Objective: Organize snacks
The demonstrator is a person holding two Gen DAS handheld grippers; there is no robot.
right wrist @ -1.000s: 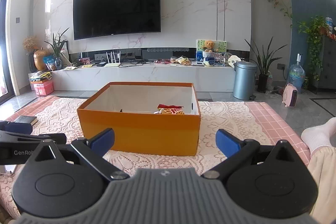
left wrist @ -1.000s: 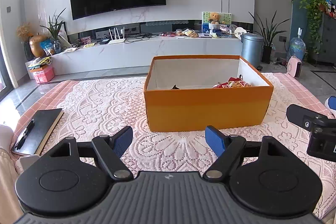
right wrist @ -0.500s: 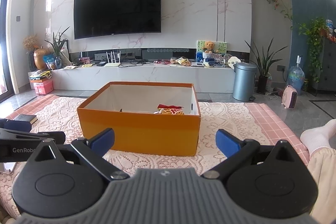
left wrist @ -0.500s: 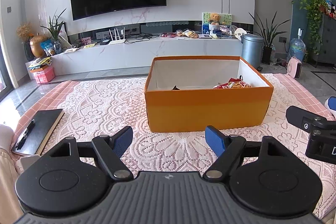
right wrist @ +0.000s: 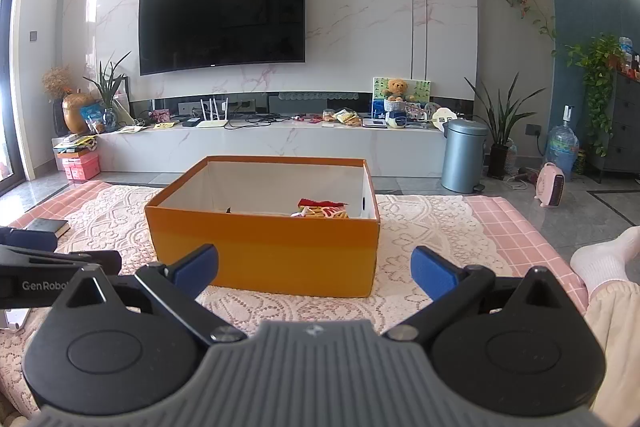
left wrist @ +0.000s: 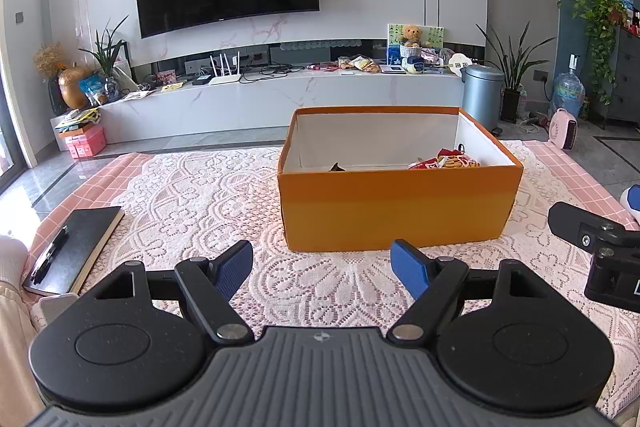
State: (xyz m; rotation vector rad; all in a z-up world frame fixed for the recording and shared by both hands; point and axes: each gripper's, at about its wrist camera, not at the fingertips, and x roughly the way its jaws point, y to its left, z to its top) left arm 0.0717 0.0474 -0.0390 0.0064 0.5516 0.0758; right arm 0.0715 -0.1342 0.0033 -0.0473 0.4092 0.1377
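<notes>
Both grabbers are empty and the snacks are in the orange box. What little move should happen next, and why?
Probably none: hold the left gripper and right gripper back, or set them down. Both are open and empty, short of the orange box. A red snack bag already lies inside, and no loose snack shows on the lace cloth, only a black notebook. The job looks finished.

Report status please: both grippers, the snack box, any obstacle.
Left gripper open, empty; right gripper open, empty. Orange box on the lace cloth, red snack bag inside at right. Nothing between grippers and box.
</notes>
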